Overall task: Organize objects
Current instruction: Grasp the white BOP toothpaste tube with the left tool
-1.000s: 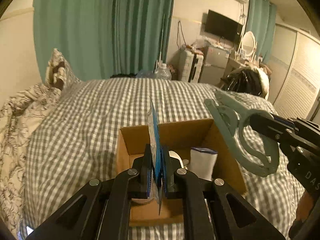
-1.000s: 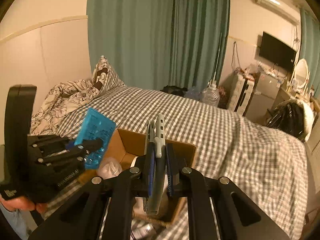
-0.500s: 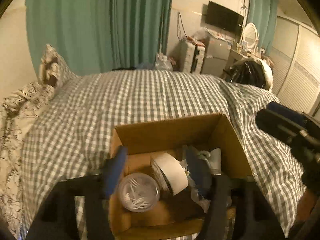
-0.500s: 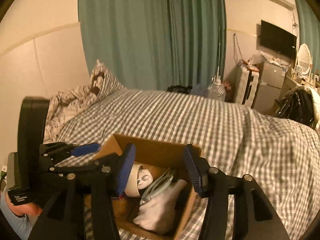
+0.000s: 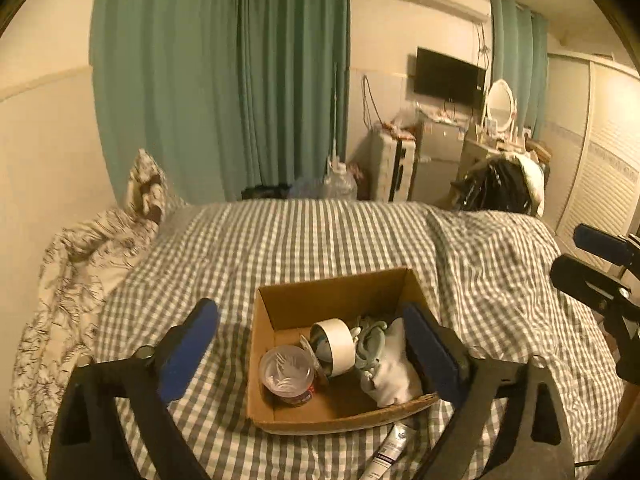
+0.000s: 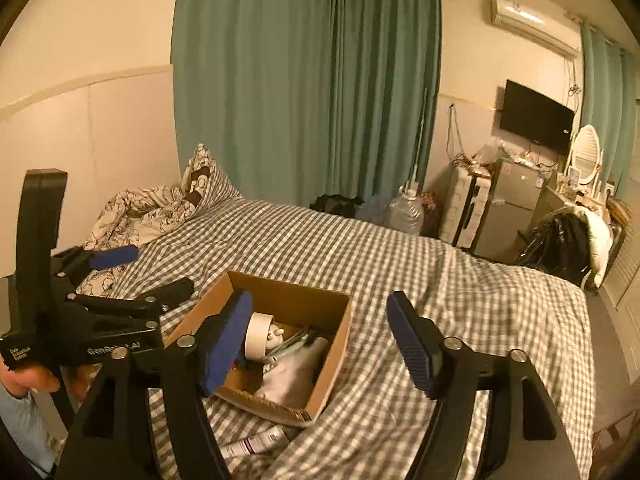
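Observation:
An open cardboard box (image 5: 344,296) (image 6: 332,344) stands on the checked bed. In it lie a roll of white tape (image 5: 336,344) (image 6: 258,334), a clear lidded tub (image 5: 286,372), a pale green tool (image 5: 370,340) and a white cloth (image 5: 394,372) (image 6: 288,372). My left gripper (image 5: 316,344) is open and empty, held above and in front of the box; it also shows in the right wrist view (image 6: 132,276). My right gripper (image 6: 324,340) is open and empty above the box's right side; it also shows in the left wrist view (image 5: 588,256).
A white tube (image 5: 390,452) (image 6: 256,442) lies on the bed just in front of the box. A patterned duvet and pillow (image 5: 100,248) are piled at the left. Beyond the bed stand a suitcase (image 5: 390,170), a small fridge and a dresser.
Both grippers have opened and pulled up and back. The blue packet from the left gripper and the pale green tool from the right gripper have been let go; the tool now lies in the box.

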Demonstrator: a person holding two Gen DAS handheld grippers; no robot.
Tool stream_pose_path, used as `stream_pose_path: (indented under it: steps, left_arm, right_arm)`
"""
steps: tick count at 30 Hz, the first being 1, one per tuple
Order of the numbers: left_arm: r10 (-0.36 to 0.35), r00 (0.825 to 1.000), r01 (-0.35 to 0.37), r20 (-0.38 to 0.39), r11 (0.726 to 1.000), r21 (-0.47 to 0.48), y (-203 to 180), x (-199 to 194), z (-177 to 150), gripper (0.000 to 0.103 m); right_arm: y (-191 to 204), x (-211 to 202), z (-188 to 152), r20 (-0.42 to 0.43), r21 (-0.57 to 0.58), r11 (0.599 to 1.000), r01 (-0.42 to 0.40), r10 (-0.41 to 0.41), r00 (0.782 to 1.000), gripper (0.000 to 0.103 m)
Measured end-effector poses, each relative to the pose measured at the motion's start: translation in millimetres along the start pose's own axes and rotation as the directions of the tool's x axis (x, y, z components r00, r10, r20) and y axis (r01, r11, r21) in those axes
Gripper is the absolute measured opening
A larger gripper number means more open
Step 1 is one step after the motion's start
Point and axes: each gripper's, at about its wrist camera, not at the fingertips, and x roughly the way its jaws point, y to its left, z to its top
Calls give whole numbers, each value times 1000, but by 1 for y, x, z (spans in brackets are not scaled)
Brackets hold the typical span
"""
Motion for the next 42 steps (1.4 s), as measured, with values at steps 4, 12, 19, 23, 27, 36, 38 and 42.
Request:
stream_pose_path:
  steps: [4,12,19,23,27,36,38,42]
  left_arm:
    - [-8,1000,8,29,1000,9,-8,-24,-5,100]
    - [1,1000,-1,-5,1000,-7,-10,-26,-50,101]
    - [16,991,-24,-137,998,-58,-4,19,-110,101]
    - [25,980,-34,-200,998,-46,-8,44,-143,101]
    - [22,966,-25,-259,1000,-8,-19,67,-169,101]
    - [-53,933,86,-357,993,77,-56,100,-208,81]
    - [-73,925,114,-372,989,90,-65,105,-216,78]
    - [-139,898,189,-419,979,80,-75,111,-229,40]
  right_arm:
    - [-2,-27,-4,22,5,1000,22,-22,1000,87]
    - [5,-36,-45,-31,9,999,45,-45,999,91]
    - [20,9,-107,-166,-11,999,50,-51,985,91]
    - [22,40,-135,-253,-7,998,58,-58,966,91]
    - [19,63,-154,-311,19,998,58,-49,949,91]
    - [13,88,-178,-403,25,995,91,-74,912,91]
    - [12,92,-181,-419,32,994,102,-79,905,91]
    - [8,90,-183,-419,51,992,113,-81,904,91]
